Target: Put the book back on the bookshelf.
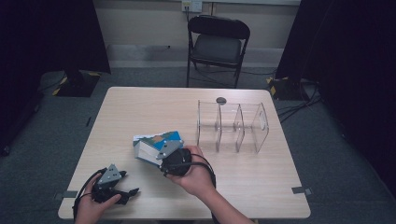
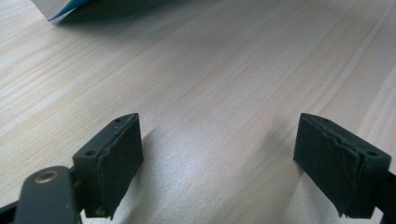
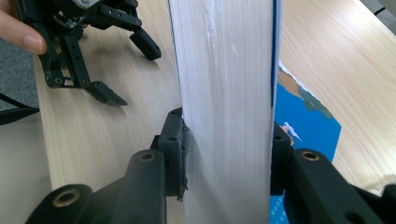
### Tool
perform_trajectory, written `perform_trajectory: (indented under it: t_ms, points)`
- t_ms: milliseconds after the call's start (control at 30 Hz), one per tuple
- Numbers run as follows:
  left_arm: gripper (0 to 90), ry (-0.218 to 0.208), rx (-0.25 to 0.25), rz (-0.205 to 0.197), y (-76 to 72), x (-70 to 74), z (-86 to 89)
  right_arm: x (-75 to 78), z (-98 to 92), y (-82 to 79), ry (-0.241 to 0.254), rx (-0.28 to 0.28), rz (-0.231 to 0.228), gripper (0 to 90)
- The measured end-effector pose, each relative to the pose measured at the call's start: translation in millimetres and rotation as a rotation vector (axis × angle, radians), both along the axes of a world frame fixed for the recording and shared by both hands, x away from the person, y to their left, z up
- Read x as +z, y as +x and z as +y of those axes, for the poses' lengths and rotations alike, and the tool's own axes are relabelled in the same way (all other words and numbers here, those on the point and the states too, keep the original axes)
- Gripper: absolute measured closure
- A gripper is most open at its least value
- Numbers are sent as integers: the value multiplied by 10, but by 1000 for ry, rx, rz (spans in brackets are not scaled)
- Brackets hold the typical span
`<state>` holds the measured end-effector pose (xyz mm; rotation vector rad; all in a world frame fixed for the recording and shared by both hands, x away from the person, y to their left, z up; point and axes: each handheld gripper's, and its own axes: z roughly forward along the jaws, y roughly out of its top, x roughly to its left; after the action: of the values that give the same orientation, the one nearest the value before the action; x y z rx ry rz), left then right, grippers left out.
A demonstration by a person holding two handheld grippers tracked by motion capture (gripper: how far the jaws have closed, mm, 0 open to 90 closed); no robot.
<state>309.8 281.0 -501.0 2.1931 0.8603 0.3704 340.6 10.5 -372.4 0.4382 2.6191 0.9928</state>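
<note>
My right gripper (image 1: 162, 152) is shut on a thick book (image 1: 147, 150) with a white page block and a blue cover, near the table's middle. In the right gripper view the pads press both sides of the book (image 3: 224, 70), which is lifted on its edge. A second book (image 3: 306, 123) with a blue map-like cover lies on the table behind it. My left gripper (image 1: 130, 183) rests at the near left of the table, open with nothing between its fingers (image 2: 114, 158). It also appears open as the left gripper (image 3: 133, 74) in the right gripper view.
A clear acrylic organizer (image 1: 232, 125) with upright dividers stands at the right of the light wooden table (image 1: 140, 105). A small dark disc (image 1: 221, 100) lies behind it. A black folding chair (image 1: 217, 44) stands beyond the far edge. A blue book corner (image 2: 60, 10) shows ahead of the left gripper.
</note>
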Motion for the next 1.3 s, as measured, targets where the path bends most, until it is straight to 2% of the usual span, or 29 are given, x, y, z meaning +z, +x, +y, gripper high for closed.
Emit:
perform_trajectory:
  t_ms: [33,67,167,200,300,333,533,667,700,767,900,933,1000,1300]
  points:
    - [151,0,0,0,0,0,0,0,0,0,0,0,0,616]
    - [152,-32,18,0,-4,-14,-10,34,-1,5,-7,3,8,616]
    - [152,-28,15,-4,-2,-12,-8,79,-16,13,-11,7,22,617]
    - [152,-20,7,-11,4,-9,-2,148,-34,13,-8,1,42,617]
    - [150,-19,4,-11,6,-10,0,206,-31,14,-10,-6,47,617]
    - [150,-20,3,-13,7,-11,-1,248,-11,25,-27,-7,52,617]
    - [146,-17,1,-6,10,-8,-3,304,10,49,-35,-15,72,618]
    - [144,-13,-2,-7,14,-6,-3,383,-52,28,-24,-11,96,617]
    - [143,-10,-3,-9,16,-5,-3,401,-64,17,-11,-23,109,617]
    - [140,-14,1,-8,15,-7,-10,437,-86,18,-16,-36,119,616]
    - [132,-16,11,0,9,-7,-23,465,-82,51,-21,-27,122,614]
    - [130,-15,9,0,10,-7,-26,484,-61,61,-34,-28,107,612]
    - [130,-12,7,-1,11,-6,-24,508,-40,85,-44,-19,109,611]
    - [129,-11,2,6,14,-1,-21,596,47,213,-34,-29,132,610]
